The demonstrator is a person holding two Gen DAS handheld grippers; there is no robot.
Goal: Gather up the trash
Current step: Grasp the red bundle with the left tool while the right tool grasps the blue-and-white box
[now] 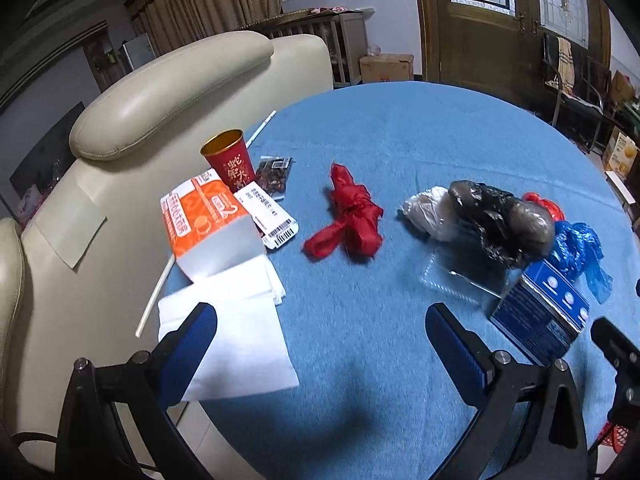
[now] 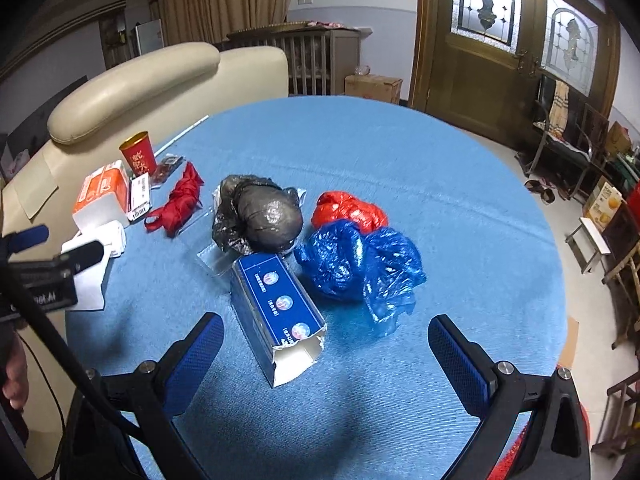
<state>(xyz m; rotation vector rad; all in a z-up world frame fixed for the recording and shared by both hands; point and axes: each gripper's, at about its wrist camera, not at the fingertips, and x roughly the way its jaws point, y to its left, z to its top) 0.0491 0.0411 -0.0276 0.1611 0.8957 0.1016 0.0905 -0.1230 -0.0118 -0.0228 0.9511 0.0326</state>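
Observation:
Trash is scattered on a round blue table [image 1: 380, 128]. In the left wrist view lie a crumpled red bag [image 1: 352, 216], a white bag [image 1: 430, 212], a black bag [image 1: 500, 220], a clear plastic lid [image 1: 460, 276] and white tissues [image 1: 236, 332]. My left gripper [image 1: 320, 344] hovers open above the near table, empty. In the right wrist view a blue carton [image 2: 276, 312] lies open-ended just ahead of my right gripper [image 2: 326, 360], which is open and empty. A blue bag [image 2: 360, 264], a red bag [image 2: 348, 210] and the black bag [image 2: 260, 216] sit beyond it.
A red paper cup [image 1: 230, 162], an orange tissue pack [image 1: 204, 220], a snack wrapper [image 1: 274, 174], a label slip [image 1: 266, 214] and two straws [image 1: 156, 296] lie at the table's left edge. A cream sofa [image 1: 160, 92] borders that side. Chairs and boxes stand at right.

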